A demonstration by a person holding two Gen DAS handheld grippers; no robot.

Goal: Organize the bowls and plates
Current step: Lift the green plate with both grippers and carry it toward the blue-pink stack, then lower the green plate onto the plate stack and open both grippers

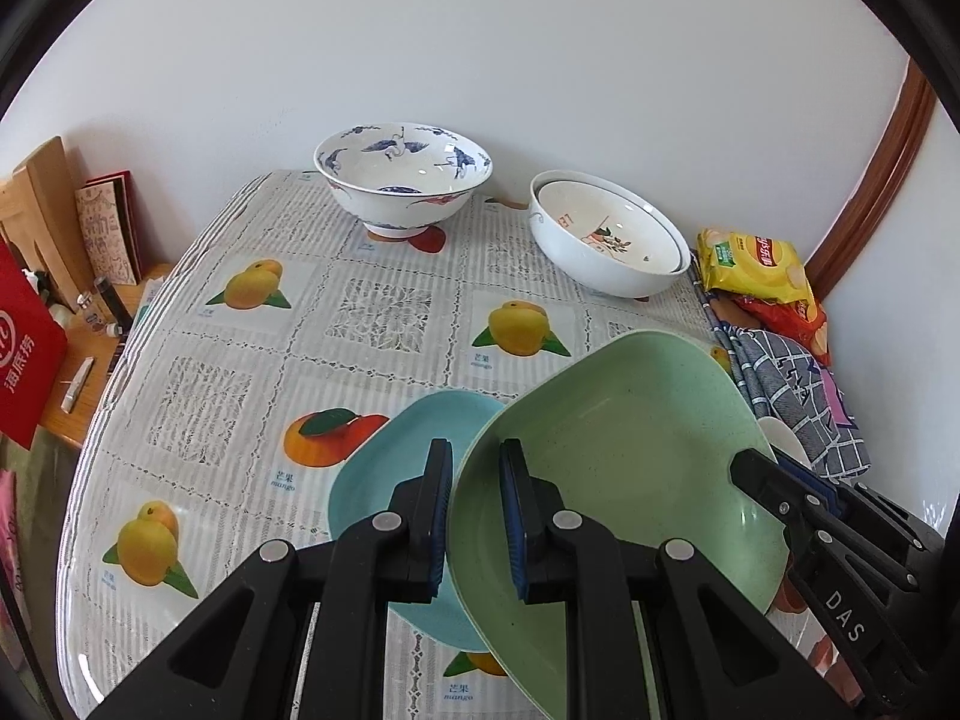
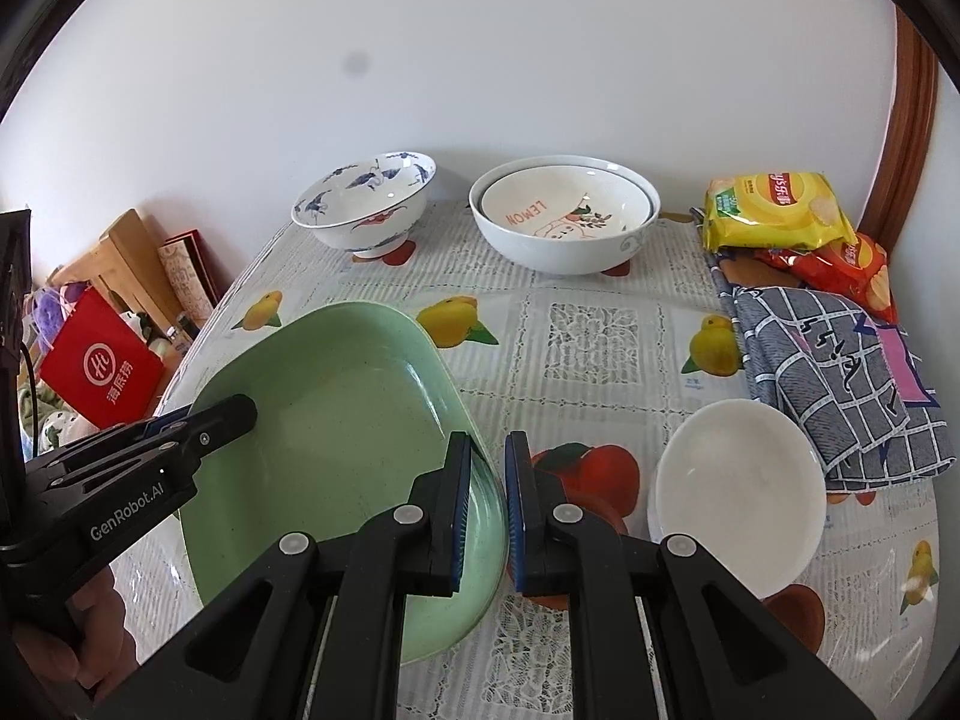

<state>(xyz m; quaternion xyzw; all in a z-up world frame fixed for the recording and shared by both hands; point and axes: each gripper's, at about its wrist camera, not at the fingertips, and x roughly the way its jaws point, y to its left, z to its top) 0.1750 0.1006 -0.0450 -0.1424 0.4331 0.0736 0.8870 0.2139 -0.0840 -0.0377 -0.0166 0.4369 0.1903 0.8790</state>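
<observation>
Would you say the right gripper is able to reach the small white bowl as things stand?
Probably not yet: the right gripper is shut on the green plate's rim. The white bowl sits close on its right, nothing between, so releasing first should free it.

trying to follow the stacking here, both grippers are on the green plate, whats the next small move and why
Probably lower the green plate onto the blue plate and let go. Both the left gripper and the right gripper have their jaws closed on its opposite rims, it is tilted, and it already overlaps the blue plate lying on the table.
</observation>
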